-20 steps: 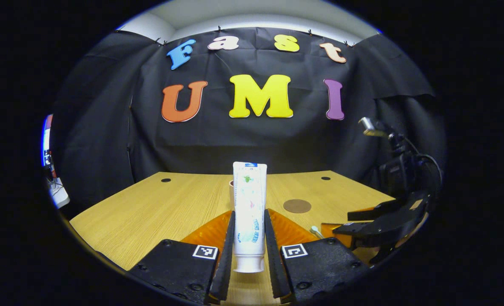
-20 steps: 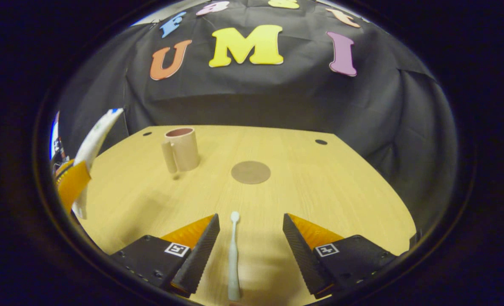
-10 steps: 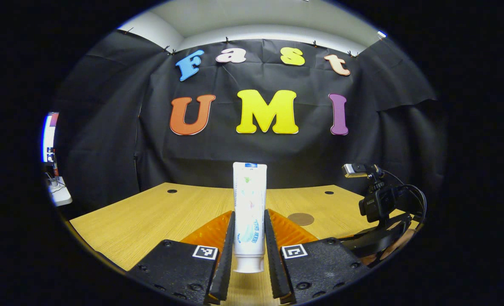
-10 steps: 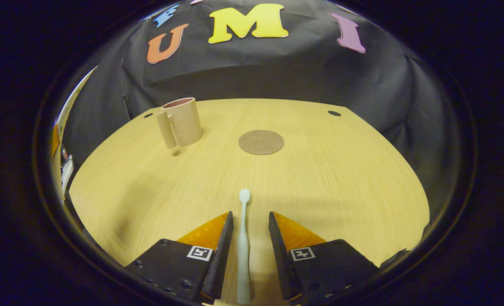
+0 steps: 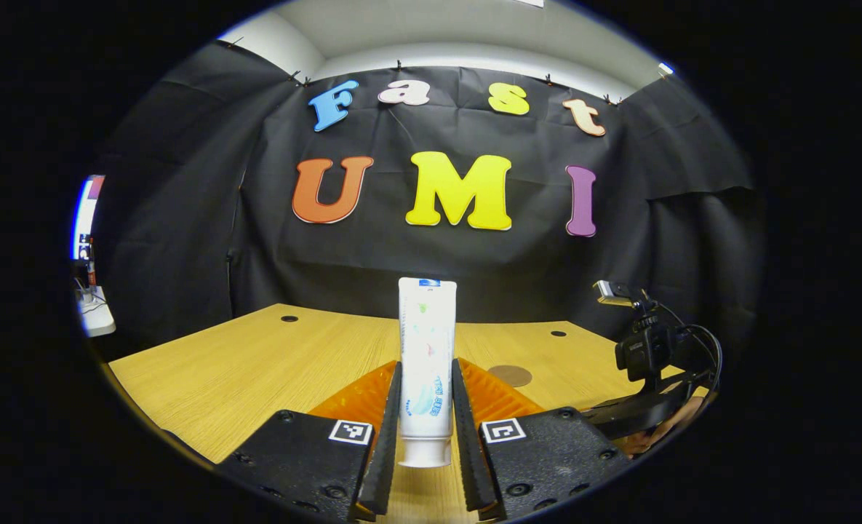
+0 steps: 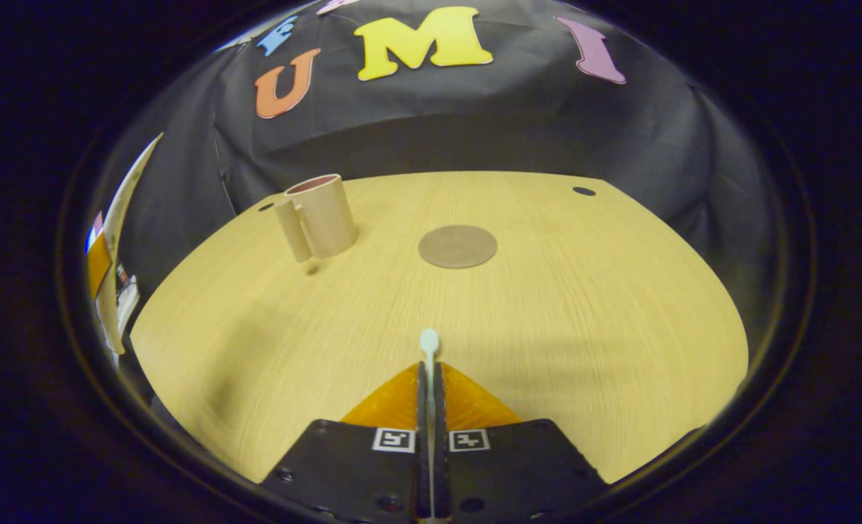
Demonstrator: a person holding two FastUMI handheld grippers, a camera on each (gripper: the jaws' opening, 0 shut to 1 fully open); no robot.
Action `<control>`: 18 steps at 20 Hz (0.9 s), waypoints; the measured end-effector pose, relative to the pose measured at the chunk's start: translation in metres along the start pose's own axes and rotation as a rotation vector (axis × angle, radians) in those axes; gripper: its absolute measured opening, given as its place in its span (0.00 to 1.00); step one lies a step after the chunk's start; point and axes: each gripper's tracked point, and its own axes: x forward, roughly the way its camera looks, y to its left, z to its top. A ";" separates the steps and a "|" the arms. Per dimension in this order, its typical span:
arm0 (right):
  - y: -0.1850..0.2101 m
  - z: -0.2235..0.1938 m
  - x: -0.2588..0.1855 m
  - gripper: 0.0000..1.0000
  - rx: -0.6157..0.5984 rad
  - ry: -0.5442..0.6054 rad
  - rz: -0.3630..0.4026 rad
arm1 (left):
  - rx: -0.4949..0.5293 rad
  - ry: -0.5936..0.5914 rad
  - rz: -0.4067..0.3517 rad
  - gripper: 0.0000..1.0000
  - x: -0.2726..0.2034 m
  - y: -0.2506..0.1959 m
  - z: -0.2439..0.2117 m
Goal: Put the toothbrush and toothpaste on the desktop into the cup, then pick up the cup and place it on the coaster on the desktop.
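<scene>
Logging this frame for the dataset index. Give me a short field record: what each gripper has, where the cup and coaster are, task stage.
left gripper: shut on the toothpaste tube, held upright above the desktop
right gripper: shut on the toothbrush, head pointing forward past the fingertips
cup: empty as far as can be seen, upright on the desktop, handle toward the camera, left of the coaster
coaster: bare, flat on the desktop, apart from the cup
task stage: both items gripped, neither in the cup yet; cup not on the coaster
</scene>
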 end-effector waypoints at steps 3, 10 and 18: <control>0.001 0.014 -0.012 0.00 0.003 -0.077 0.004 | -0.004 0.008 0.009 0.40 -0.001 0.004 -0.002; 0.002 0.065 -0.076 0.00 0.024 -0.289 0.007 | -0.027 0.029 0.028 0.41 0.002 0.015 0.002; 0.010 0.086 -0.129 0.00 -0.042 -0.430 0.021 | -0.079 0.014 -0.048 0.40 0.039 0.010 0.046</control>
